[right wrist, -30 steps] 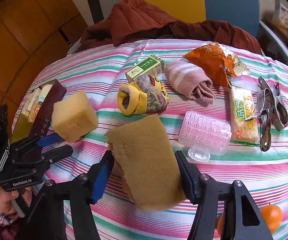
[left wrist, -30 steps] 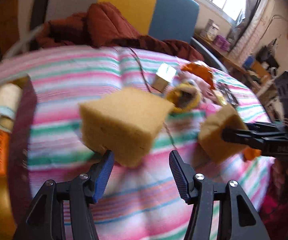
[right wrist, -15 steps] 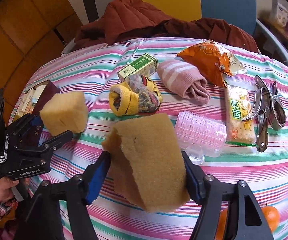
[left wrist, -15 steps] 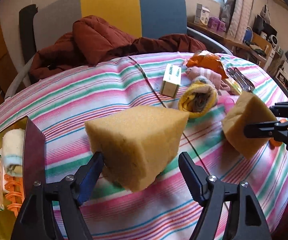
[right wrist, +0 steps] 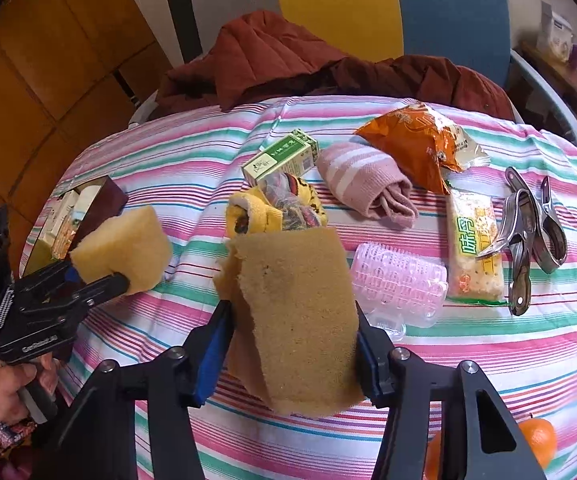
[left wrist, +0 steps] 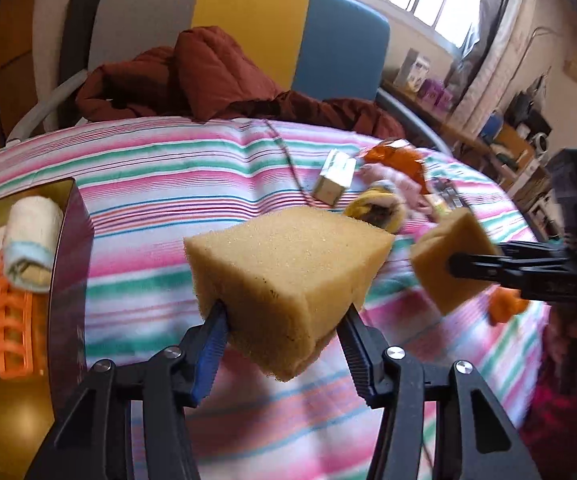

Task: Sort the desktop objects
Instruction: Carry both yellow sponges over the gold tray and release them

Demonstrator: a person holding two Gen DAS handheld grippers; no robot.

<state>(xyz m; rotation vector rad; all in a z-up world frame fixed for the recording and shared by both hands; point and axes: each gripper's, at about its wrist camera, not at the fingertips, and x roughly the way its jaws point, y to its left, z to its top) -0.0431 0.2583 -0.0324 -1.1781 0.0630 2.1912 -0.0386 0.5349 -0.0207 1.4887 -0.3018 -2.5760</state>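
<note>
While 2 sponges [right wrist: 296, 312] [right wrist: 124, 252] are gripped, 2 oranges [right wrist: 538, 440] rest below.

Left gripper [left wrist: 282, 330] clamped on a sponge; right gripper [right wrist: 292, 338] likewise

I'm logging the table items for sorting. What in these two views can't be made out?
- Box contents: left view, cut off by the frame edge.
- Items behind the left tongs' sponge: left view, blurred and part-hidden.
- Oranges: right view, part-hidden behind the right tongs.
- Roller case near side: right view, hidden by the right tongs' sponge.
</note>
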